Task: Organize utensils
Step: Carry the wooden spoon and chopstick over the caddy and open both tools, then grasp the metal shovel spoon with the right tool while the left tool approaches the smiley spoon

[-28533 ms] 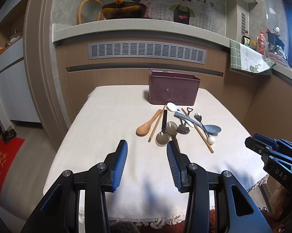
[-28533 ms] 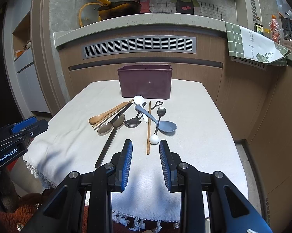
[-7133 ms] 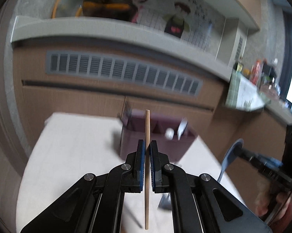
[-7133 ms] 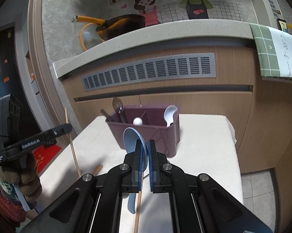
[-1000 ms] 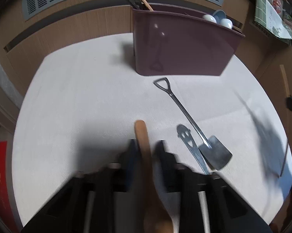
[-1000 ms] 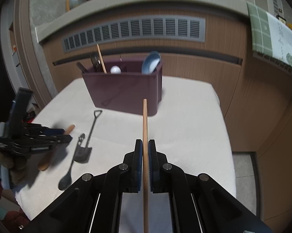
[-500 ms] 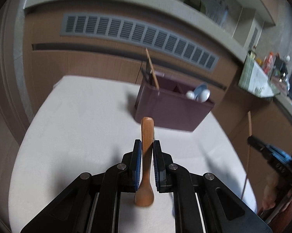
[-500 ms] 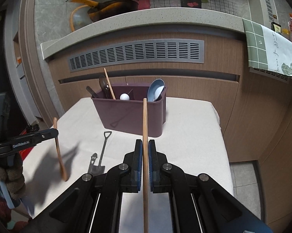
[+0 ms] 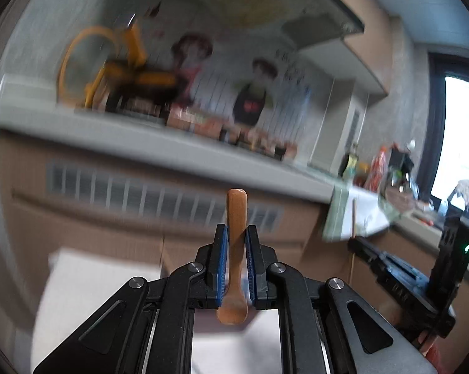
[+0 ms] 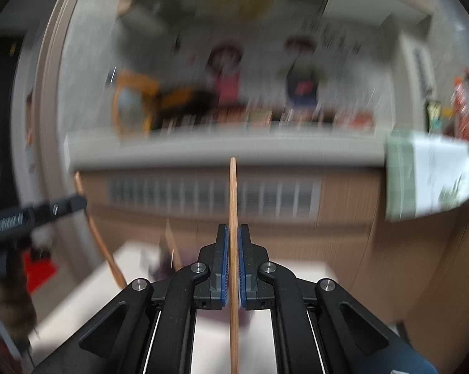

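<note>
Left wrist view: our left gripper (image 9: 234,261) clamps wooden spoon (image 9: 234,249) upright above table (image 9: 78,280).
Right: right gripper (image 10: 233,265) pinches chopstick (image 10: 233,218) above table.
Risk: we judge fast swinging could slip either utensil.

Both views are now blurred and filled by the counter front instead of the tabletop. The wooden spoon (image 9: 235,249), flat on the cloth a second ago, is carried upright (bowl down) in the left gripper (image 9: 235,243). The organizer box is hidden.
</note>
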Action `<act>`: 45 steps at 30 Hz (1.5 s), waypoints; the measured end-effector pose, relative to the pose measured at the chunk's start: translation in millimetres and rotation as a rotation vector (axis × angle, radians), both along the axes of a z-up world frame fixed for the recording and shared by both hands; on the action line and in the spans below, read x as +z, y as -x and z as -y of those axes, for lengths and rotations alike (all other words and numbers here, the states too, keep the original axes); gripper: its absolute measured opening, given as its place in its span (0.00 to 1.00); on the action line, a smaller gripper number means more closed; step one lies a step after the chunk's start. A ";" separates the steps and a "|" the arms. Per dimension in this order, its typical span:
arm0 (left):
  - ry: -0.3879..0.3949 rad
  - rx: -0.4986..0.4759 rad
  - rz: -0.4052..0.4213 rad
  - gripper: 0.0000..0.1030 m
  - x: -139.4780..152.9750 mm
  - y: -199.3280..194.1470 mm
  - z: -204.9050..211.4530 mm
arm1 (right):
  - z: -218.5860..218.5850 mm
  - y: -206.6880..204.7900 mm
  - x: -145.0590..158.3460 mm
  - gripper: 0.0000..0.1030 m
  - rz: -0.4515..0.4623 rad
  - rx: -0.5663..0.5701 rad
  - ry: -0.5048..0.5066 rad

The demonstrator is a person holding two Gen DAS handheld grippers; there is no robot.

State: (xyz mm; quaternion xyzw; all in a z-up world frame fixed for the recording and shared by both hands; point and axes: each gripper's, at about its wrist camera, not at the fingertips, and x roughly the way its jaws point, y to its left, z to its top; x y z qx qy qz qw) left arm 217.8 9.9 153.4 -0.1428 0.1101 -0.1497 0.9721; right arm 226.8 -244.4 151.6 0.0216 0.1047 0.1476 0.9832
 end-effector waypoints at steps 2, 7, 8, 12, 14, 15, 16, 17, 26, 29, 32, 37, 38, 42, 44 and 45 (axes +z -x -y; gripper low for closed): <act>0.021 0.014 0.024 0.12 15.7 -17.0 1.5 | -1.5 -17.5 24.7 0.04 0.085 -0.028 -0.051; 0.033 0.085 0.026 0.12 6.0 -62.9 0.1 | -3.7 -57.0 27.2 0.04 0.073 -0.026 -0.144; 0.028 0.101 0.019 0.12 -2.5 -71.2 -0.3 | -3.8 -63.4 19.9 0.04 0.065 -0.012 -0.171; 0.026 0.118 -0.049 0.11 -33.3 -95.9 -0.3 | -8.2 -79.5 -5.3 0.05 0.036 -0.010 -0.167; 0.035 0.115 -0.086 0.11 -48.4 -107.1 -1.0 | -13.3 -86.5 -16.0 0.05 0.007 -0.003 -0.163; 0.040 0.115 -0.098 0.11 -54.6 -110.2 -1.2 | -15.7 -91.0 -20.2 0.05 0.000 -0.008 -0.154; 0.045 0.111 -0.109 0.11 -60.7 -114.1 -1.3 | -18.5 -94.0 -23.7 0.05 0.000 -0.013 -0.143; 0.052 0.104 -0.119 0.11 -66.2 -117.6 -1.3 | -22.2 -98.4 -27.5 0.05 0.000 -0.021 -0.131; 0.078 0.080 -0.155 0.12 -88.6 -134.6 1.9 | -39.6 -132.6 -58.7 0.05 -0.071 -0.041 -0.135; 0.103 0.053 -0.182 0.12 -98.1 -139.4 -0.4 | -45.8 -132.7 -71.3 0.05 -0.060 -0.052 -0.097; 0.132 0.045 -0.207 0.16 -108.1 -140.8 -5.6 | -43.4 -134.5 -88.9 0.06 -0.125 -0.036 -0.086; 0.126 0.064 -0.172 0.37 -107.5 -117.2 -15.1 | -20.5 -119.3 -100.8 0.10 -0.245 0.041 -0.131; 0.120 0.063 -0.178 0.37 -106.7 -109.2 -17.2 | -16.8 -111.8 -100.2 0.10 -0.239 0.035 -0.121; 0.050 0.124 -0.235 0.37 -110.9 -68.2 -25.9 | -3.6 -64.7 -101.4 0.13 -0.233 0.039 -0.035; -0.005 0.186 -0.304 0.37 -122.6 -45.3 -28.5 | -4.5 -46.7 -111.5 0.18 -0.279 0.051 0.036; -0.026 0.202 -0.335 0.37 -130.7 -34.2 -28.2 | -7.1 -37.2 -122.0 0.19 -0.317 0.056 0.084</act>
